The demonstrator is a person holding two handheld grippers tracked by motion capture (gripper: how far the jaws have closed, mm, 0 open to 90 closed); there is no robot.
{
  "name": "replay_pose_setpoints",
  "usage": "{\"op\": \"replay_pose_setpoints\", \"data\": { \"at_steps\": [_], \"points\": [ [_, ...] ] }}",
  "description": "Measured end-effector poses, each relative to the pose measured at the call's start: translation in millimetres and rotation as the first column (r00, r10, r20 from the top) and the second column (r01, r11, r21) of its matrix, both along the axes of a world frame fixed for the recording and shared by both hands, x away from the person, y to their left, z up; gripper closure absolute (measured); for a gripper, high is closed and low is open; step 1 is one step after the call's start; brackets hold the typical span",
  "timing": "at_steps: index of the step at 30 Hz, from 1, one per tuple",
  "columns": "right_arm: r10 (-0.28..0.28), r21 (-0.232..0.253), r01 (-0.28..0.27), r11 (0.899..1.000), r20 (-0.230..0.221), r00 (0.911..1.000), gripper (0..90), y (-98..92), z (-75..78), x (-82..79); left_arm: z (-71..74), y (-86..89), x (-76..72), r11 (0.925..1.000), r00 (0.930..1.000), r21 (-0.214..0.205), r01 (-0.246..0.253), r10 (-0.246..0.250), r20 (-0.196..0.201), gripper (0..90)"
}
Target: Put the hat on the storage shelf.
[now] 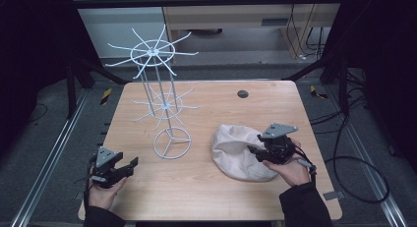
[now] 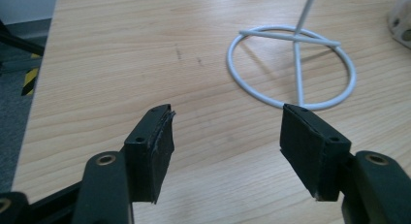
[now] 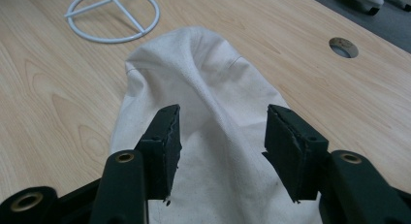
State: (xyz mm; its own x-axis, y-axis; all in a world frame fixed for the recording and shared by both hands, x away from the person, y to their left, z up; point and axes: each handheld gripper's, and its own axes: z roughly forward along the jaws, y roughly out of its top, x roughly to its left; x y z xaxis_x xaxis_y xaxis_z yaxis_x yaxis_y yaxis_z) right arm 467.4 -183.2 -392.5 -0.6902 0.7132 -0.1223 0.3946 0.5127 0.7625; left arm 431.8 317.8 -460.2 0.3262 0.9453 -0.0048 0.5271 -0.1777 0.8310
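A cream cloth cap [image 1: 236,151] lies on the right half of the wooden table [image 1: 206,197]. My right gripper [image 1: 258,149] hovers over its right side, open, with a raised fold of the cap [image 3: 213,103] between its jaws and not pinched. A white wire rack [image 1: 156,74] with two tiers of radiating arms stands left of centre on a ring base [image 1: 171,143]. My left gripper [image 1: 129,165] is open above bare wood near the front left corner. The ring base [image 2: 291,64] lies just beyond its open jaws.
A round cable hole [image 1: 242,94] sits in the table near the far edge, also visible as a hole [image 3: 343,47] past the cap. Black frame bars and cables run around the table. Bare wood lies between the two grippers.
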Motion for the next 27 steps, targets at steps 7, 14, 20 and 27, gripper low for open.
{"op": "replay_pose_setpoints", "data": {
  "at_steps": [7, 14, 20, 27],
  "points": [
    [0.027, -0.042, -0.029, 0.999, -0.033, 0.9991, 47.6, 12.0, -2.0, 10.8, -2.1, 6.6, 1.1, 0.9994, 0.9994, 0.006, -0.035, 0.035, -0.001, 34.0],
    [0.030, -0.087, -0.038, 0.995, -0.088, 0.9957, 52.7, 20.1, -13.4, 21.9, -3.7, 5.2, 2.1, 0.9992, 0.9993, 0.021, -0.035, 0.035, -0.012, 34.4],
    [0.019, -0.121, -0.033, 0.992, -0.119, 0.9927, 60.6, 23.7, -22.9, 31.3, -4.3, 5.6, 2.4, 0.9991, 0.9991, 0.022, -0.038, 0.038, -0.017, 35.2],
    [0.015, -0.179, -0.038, 0.983, -0.127, 0.9918, 80.6, 28.5, -31.7, 38.9, -4.8, 5.1, 2.7, 0.9993, 0.9993, 0.025, -0.029, 0.029, -0.022, 36.4]
  ]
}}
